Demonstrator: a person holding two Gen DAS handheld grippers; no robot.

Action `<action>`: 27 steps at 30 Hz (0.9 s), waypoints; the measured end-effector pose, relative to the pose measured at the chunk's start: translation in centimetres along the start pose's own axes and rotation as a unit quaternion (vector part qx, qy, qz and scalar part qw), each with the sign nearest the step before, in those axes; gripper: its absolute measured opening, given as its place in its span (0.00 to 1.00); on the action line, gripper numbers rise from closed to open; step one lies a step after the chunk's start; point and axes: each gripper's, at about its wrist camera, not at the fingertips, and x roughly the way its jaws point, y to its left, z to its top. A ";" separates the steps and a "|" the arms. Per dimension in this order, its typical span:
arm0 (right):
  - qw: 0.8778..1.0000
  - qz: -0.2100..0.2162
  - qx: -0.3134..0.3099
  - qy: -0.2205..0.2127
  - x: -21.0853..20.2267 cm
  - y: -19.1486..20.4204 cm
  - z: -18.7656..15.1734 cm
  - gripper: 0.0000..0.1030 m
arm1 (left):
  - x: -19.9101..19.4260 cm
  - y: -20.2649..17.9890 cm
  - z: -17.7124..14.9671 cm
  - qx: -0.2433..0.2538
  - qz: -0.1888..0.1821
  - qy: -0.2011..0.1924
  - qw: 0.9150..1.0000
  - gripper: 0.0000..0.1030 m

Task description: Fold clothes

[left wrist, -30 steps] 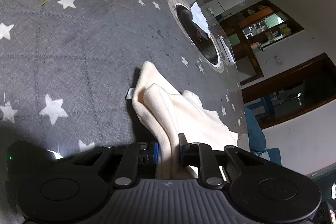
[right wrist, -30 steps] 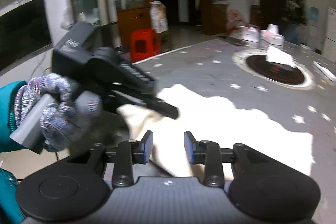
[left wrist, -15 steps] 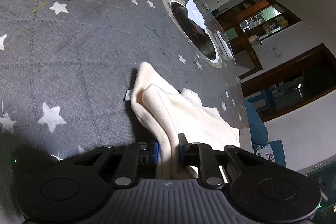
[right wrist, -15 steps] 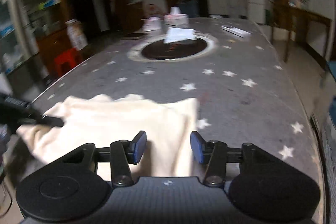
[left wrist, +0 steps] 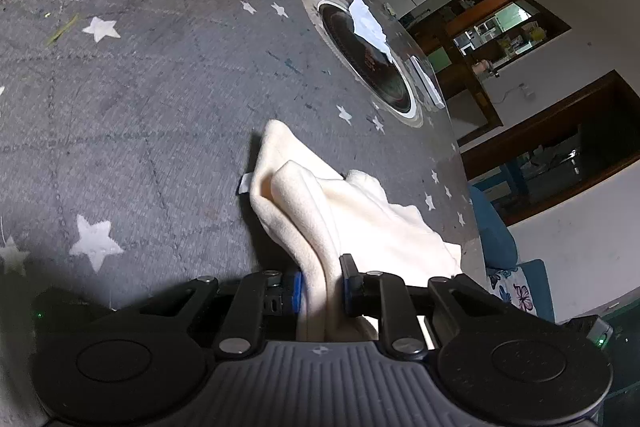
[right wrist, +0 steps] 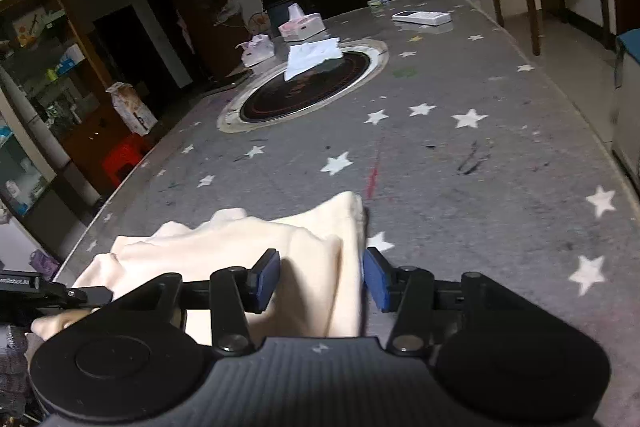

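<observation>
Left wrist view: the left gripper (left wrist: 321, 281) is pinching a fold of the cream cloth (left wrist: 340, 211), which is lying on the starred table (left wrist: 140, 87).

Right wrist view: the right gripper (right wrist: 320, 277) is hovering with fingers spread around the cloth's (right wrist: 256, 247) edge.

Pretty dim indoor light overall, and both views bend hard at the edges with black fisheye corners. The cream cloth (left wrist: 344, 211) is the brightest thing around (nearly blown out in spots) and drops a dark shadow on the grey star cloth (left wrist: 152, 75). Right-wrist view smears along its right edge.
</observation>
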 end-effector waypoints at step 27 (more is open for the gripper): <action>0.994 -0.036 -0.017 -0.105 -8.8 0.5 0.8 0.09 | 2.7 -10.6 0.7 0.155 -0.009 -0.002 0.988 0.15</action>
